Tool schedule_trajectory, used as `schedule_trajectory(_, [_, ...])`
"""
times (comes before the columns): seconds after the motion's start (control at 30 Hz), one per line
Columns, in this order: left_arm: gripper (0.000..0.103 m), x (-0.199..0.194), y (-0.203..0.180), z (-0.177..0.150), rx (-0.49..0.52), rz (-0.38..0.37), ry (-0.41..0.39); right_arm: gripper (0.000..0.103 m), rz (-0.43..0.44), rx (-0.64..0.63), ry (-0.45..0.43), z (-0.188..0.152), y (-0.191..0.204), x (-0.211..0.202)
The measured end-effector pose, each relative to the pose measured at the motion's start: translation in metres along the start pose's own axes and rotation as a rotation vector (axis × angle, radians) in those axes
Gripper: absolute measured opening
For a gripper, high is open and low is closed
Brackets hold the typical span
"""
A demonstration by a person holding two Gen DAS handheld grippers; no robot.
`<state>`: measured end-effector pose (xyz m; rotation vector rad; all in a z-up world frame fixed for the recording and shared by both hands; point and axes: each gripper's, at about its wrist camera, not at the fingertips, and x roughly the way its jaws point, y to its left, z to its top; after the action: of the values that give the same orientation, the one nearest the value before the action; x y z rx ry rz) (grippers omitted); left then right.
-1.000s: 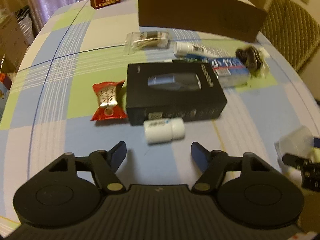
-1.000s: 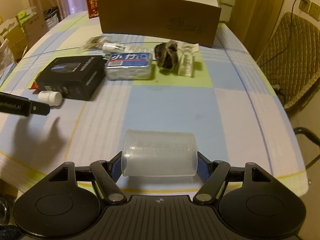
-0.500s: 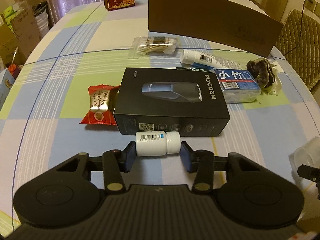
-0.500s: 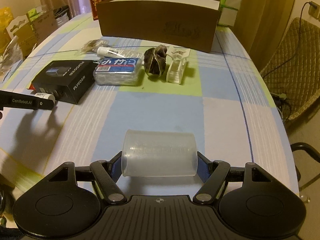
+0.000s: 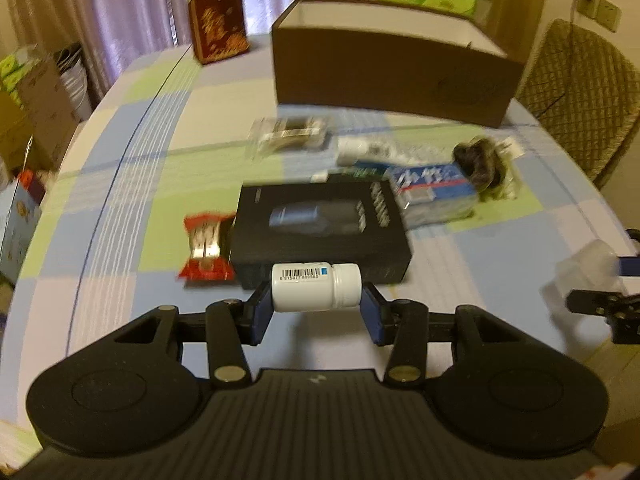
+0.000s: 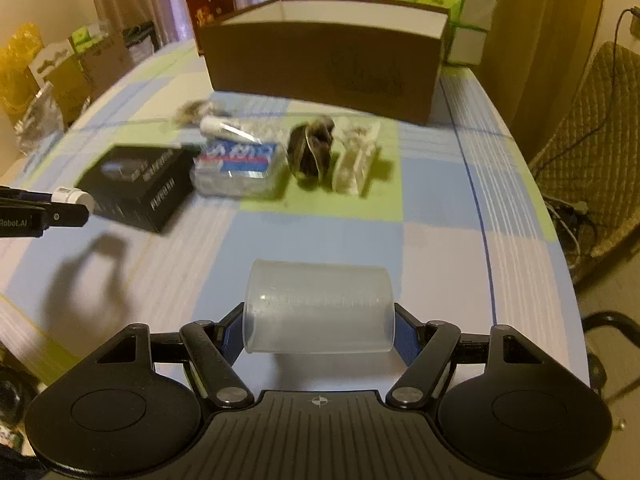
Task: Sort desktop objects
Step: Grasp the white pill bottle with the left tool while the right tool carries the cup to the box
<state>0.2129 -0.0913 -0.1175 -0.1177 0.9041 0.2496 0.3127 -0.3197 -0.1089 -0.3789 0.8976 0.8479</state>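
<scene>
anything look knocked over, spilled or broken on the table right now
Nothing stands out. The white bottle is held sideways in the left tongs, the clear cup in the right tongs; nothing looks spilled.

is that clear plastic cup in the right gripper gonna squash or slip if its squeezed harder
Probably. The clear plastic cup looks thin-walled, so it may flex. It lies sideways in the right gripper, held across smooth, slightly tapered walls, so it might slide out.

One bottle (image 5: 316,287), one cup (image 6: 319,312), two boxes (image 5: 320,236) (image 5: 394,68)

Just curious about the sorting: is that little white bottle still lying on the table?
No, the white bottle is clamped sideways between the left gripper fingers, off the table.
</scene>
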Motion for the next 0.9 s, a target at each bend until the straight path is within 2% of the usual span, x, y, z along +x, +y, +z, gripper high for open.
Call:
schedule_trajectory(0.23, [0.042,-0.014,-0.003,0.052,0.065,-0.067,-0.055,0.069,0.04,-0.003,-0.058,0.049,0.005,-0.006])
schedule_trajectory(0.5, [0.042,-0.008,-0.005,0.126,0.159,-0.161,-0.131,0.069,0.044,0.022,-0.14,0.113,0.007,-0.013])
schedule_trajectory(0.9, [0.042,0.049,-0.005,0.227,0.201,-0.207,-0.188,0.069,-0.024,0.03,-0.229,0.207,-0.012,0.014])
